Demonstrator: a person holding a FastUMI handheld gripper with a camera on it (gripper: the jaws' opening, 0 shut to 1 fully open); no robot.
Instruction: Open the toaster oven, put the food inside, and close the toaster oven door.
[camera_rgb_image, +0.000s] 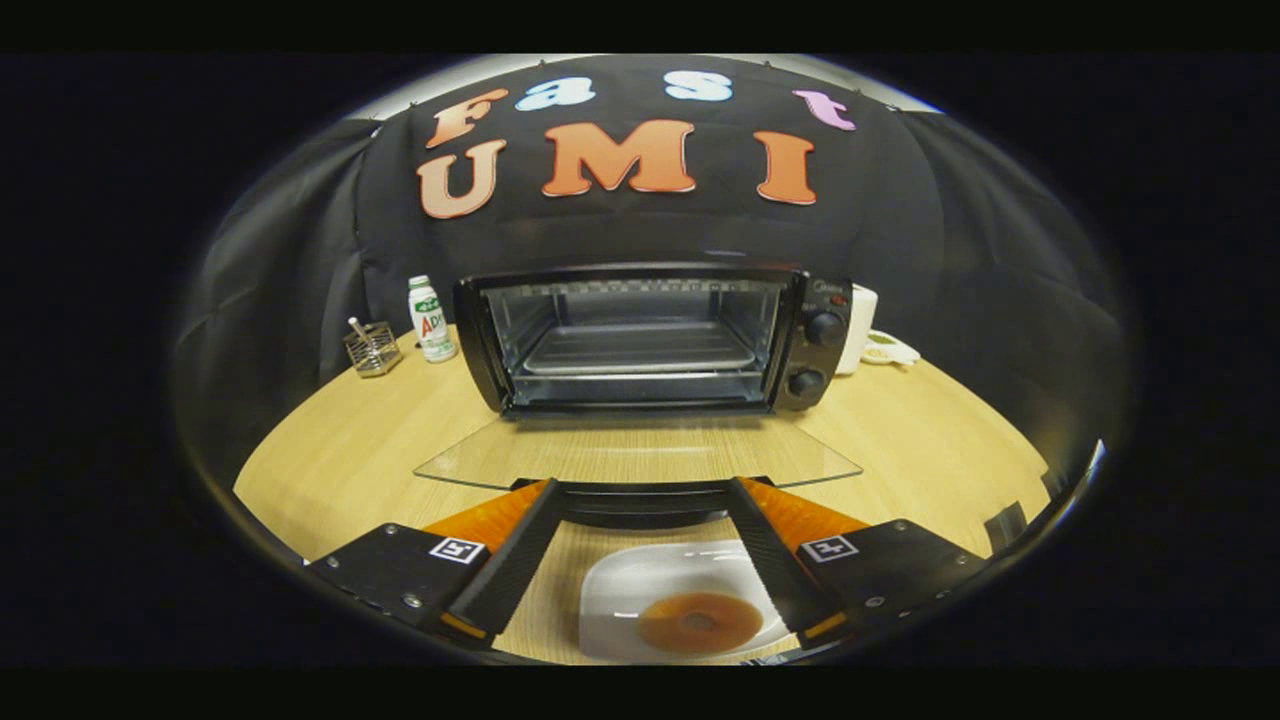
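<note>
While tool fingers spread, doughnut on plate between them, toaster oven open beyond.

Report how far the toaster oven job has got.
Done: the toaster oven is open, its glass door folded down flat over the table. In hand: the gripper is open, its fingers spread at the door's handle and holding nothing. Left: the donut sits on its white plate below the fingers; it must go onto the oven's tray, then the door gets closed.
</note>
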